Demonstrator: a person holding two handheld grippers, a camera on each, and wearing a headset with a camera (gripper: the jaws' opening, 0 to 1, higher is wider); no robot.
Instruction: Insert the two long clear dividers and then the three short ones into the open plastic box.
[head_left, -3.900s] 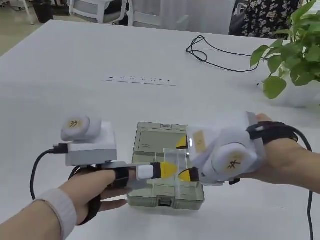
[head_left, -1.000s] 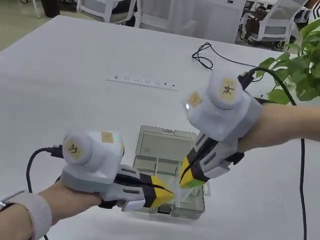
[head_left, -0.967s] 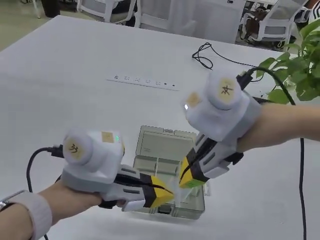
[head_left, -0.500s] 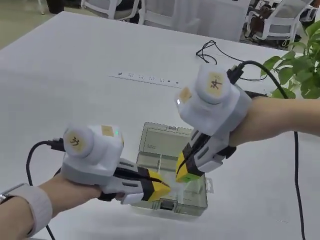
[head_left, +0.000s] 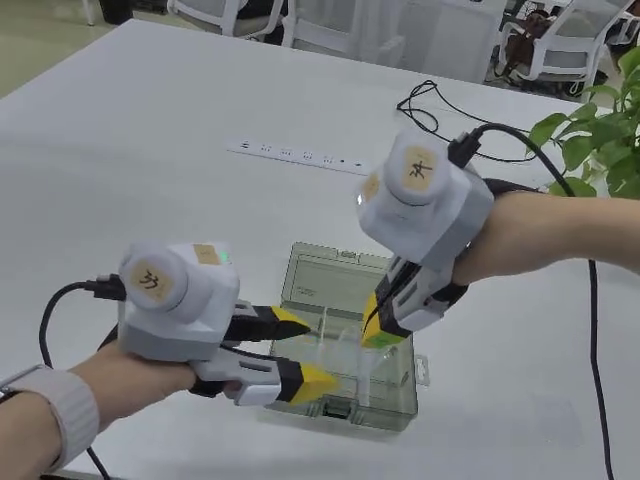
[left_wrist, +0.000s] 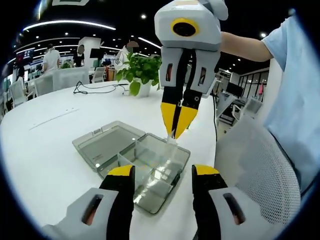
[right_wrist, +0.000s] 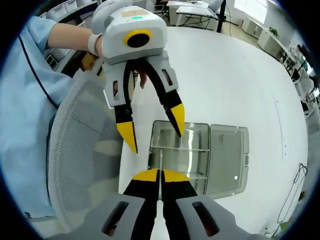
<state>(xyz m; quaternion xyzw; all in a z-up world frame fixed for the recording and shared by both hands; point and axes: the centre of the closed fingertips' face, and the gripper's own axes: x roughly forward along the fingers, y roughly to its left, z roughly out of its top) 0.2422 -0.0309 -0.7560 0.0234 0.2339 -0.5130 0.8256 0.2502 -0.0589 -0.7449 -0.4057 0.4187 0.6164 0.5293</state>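
Since 0.5 s ago the left gripper (head_left: 310, 350) has gone from yellow tips pressed together at the front of the plastic box (head_left: 372, 408) to jaws spread wide, while the right gripper (head_left: 378, 335) keeps its place above the tray with its tips together. By my reading the left side has let go of whatever steadying or seating it was doing and now only waits beside the work, so the insertion in hand rests with the right side alone. In the left gripper view its own 2 jaws (left_wrist: 164, 172) stand well apart with nothing between them, framing the near end of the box (left_wrist: 150, 202) without touching it. Facing it, the right gripper (left_wrist: 177, 120) points downward, pinching a clear divider (left_wrist: 172, 138) whose lower edge hangs just at the far rim of the tray. The right gripper view looks straight down on the box (right_wrist: 153, 165): its own jaws (right_wrist: 160, 175) are clamped with no gap, the divider showing only as a thin line edge-on ahead of them, and the left gripper (right_wrist: 154, 132) hovers wide open above the tray's near side. Clear partitions already cross the tray, though how many I cannot tell. The lid lies flat on the table (head_left: 150, 120) behind the box, so the tray is free to receive the piece.
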